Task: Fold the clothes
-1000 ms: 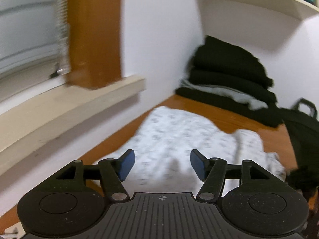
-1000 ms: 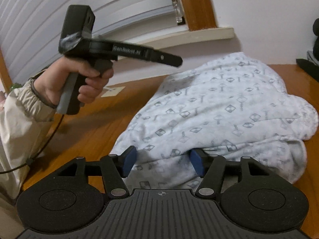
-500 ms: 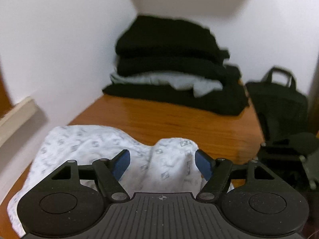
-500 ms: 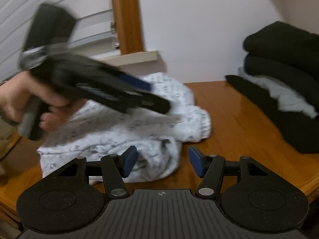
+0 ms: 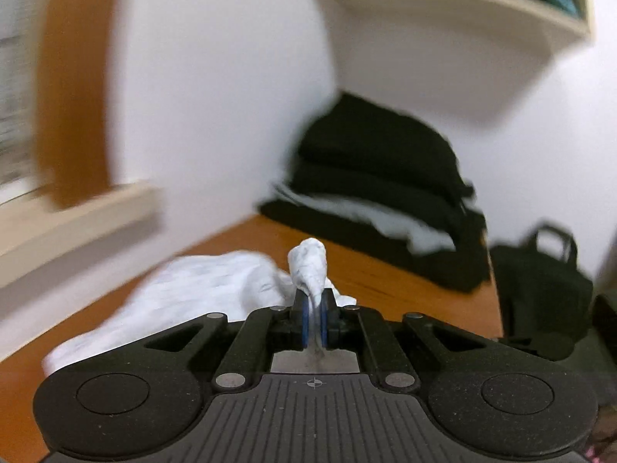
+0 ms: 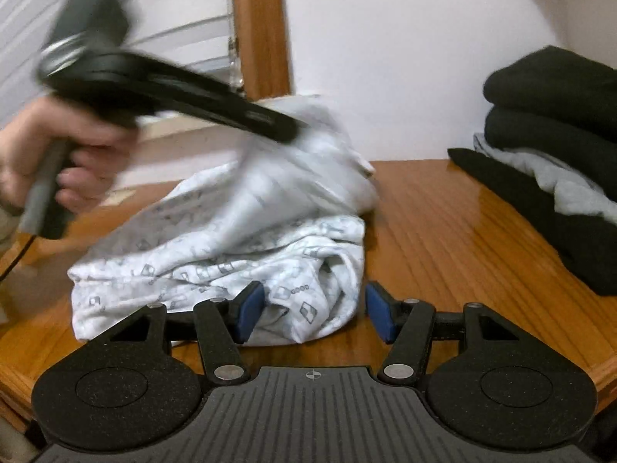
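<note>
Right wrist view: a rumpled white garment with a small grey diamond print lies heaped on the glossy wooden table, one soft fold pinched tight in the closed left gripper and lifted; the right gripper hangs wide apart at the cloth's near edge. A folded stack of black and grey clothes sits against the white wall, a dark bag beside it

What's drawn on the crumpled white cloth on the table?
Small grey squares and diamonds on the crumpled white cloth, clearest in the right wrist view.
</note>
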A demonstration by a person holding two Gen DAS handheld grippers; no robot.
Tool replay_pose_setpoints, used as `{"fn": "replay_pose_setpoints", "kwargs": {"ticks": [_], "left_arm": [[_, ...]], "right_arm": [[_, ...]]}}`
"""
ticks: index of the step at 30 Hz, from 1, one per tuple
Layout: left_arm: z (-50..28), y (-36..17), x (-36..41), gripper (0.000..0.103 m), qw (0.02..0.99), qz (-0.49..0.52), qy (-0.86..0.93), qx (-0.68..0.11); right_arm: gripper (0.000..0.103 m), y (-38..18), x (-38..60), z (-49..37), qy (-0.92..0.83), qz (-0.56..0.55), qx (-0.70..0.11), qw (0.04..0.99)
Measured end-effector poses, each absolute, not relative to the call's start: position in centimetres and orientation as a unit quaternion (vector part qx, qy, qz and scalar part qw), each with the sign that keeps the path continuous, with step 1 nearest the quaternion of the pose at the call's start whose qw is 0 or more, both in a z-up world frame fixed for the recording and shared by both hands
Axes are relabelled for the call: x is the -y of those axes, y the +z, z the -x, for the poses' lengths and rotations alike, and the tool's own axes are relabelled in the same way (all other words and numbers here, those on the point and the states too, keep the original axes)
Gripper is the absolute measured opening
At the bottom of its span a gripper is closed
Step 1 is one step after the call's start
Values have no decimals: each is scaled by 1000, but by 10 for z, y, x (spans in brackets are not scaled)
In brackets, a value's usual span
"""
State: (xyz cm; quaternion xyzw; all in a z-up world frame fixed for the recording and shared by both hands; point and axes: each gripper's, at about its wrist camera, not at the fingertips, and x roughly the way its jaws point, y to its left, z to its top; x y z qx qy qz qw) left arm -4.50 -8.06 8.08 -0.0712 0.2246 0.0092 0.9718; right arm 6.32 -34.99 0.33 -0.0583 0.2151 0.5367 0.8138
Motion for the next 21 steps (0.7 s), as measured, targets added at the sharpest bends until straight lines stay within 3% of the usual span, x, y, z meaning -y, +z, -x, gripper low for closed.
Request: {"fn": "replay_pose_setpoints", "kwargs": {"ticks": [6, 16, 21], "left_arm": [[107, 72, 32, 6, 970, 129, 52, -201], [125, 65, 24, 6, 969, 151, 50, -189], [157, 73, 17, 6, 973, 172, 76, -135]], "right_arm": [[58, 9, 356, -75, 531, 52, -204, 821], [58, 28, 345, -101, 532, -24, -243, 810], [57, 39, 313, -99, 540, -6, -246, 805]]}}
